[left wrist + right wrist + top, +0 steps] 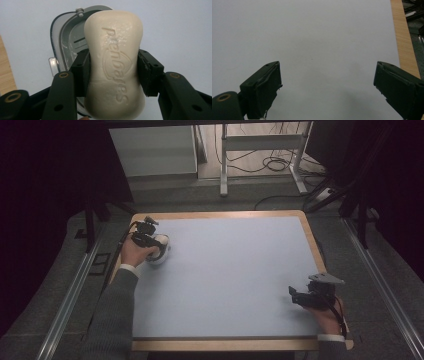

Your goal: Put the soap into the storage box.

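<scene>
Black jaws of left gripper (113, 72) sat nearest lens, clamped on waist of cream soap bar (114, 62), embossed lettering facing camera. Pale blue table mat (235, 275) spanned wooden-edged table (220, 214). Soap dish (65, 42), white with grey inner tray, lay just behind and under bar, near mat's far left corner. Right gripper (327, 87) rested at mat's near right edge, jaws wide apart, holding nothing.

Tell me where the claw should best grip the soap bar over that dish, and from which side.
Grip the soap bar at its narrowed waist, across the width, coming along its length from one end. The left claw holds it just so: the pinched middle seats both pads, above the soap dish.
</scene>
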Available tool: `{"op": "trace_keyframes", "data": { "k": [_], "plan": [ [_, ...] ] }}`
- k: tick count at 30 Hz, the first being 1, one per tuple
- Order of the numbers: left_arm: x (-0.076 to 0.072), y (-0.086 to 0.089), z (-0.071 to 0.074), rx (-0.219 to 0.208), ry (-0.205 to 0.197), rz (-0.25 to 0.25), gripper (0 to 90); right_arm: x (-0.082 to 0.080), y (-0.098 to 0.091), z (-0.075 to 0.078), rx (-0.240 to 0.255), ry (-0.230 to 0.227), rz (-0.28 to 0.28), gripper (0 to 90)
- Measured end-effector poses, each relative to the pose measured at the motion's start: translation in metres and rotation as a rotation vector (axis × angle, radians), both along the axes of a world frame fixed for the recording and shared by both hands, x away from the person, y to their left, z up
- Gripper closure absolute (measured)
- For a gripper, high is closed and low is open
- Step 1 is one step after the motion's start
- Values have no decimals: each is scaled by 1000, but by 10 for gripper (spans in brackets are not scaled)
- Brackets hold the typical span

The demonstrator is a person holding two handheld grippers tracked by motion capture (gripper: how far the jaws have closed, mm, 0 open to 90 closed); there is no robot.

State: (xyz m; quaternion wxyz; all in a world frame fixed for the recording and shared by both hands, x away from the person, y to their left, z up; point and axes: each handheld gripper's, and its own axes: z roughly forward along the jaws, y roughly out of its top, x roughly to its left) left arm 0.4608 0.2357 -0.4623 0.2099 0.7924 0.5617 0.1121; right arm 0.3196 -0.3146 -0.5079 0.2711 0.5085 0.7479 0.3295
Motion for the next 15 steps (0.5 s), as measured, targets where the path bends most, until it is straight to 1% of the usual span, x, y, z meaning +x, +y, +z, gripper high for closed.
{"op": "trace_keyframes", "data": {
  "k": [4, 5, 9, 11, 13, 15],
  "plan": [
    [2, -1, -4, 9, 10, 3, 494, 0, -1, 0, 0, -1, -3, 73],
    [1, -2, -4, 4, 9, 7, 489, 0, -1, 0, 2, -1, -4, 73],
    [-3, -2, 4, -45, -23, 1, 451, -1, -1, 2, 1, -15, -10, 74],
    [-6, -4, 8, -41, -40, -6, 413, -2, 0, 3, -1, -19, -5, 74],
    [-10, -6, 12, -53, -63, -15, 396, -2, 1, 3, -5, -17, -4, 74],
    [-14, -8, 15, -58, -74, -27, 381, -2, 1, 2, -6, -17, -2, 74]
  ]
}}
